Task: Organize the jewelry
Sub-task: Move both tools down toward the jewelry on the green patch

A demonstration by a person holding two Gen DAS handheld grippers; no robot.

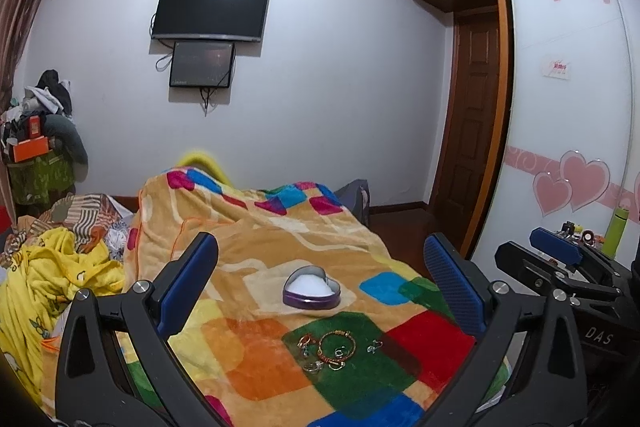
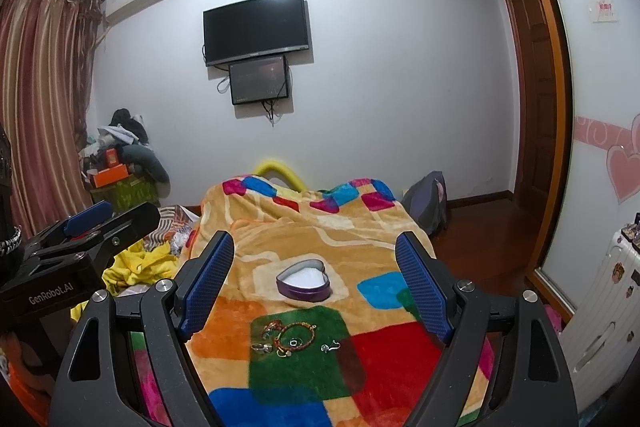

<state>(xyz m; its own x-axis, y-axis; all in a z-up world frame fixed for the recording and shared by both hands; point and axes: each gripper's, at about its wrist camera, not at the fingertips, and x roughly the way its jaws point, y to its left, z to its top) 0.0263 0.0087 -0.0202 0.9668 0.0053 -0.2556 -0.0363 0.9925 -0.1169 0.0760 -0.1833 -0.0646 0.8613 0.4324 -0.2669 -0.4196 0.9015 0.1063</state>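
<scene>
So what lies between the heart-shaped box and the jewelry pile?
Only bare blanket between heart-shaped box and jewelry pile, in both wrist views.

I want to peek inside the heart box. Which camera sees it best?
The left wrist view shows the heart-shaped box best: it looks bigger there, open, with white lining inside. The right wrist view shows the same box a little smaller, also open and unblocked, sitting on the blanket beyond the jewelry.

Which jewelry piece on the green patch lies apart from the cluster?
The small silver piece at the right edge of the green patch. It lies alone, with bare blanket between it and the bracelet and the pieces clustered round that.
</scene>
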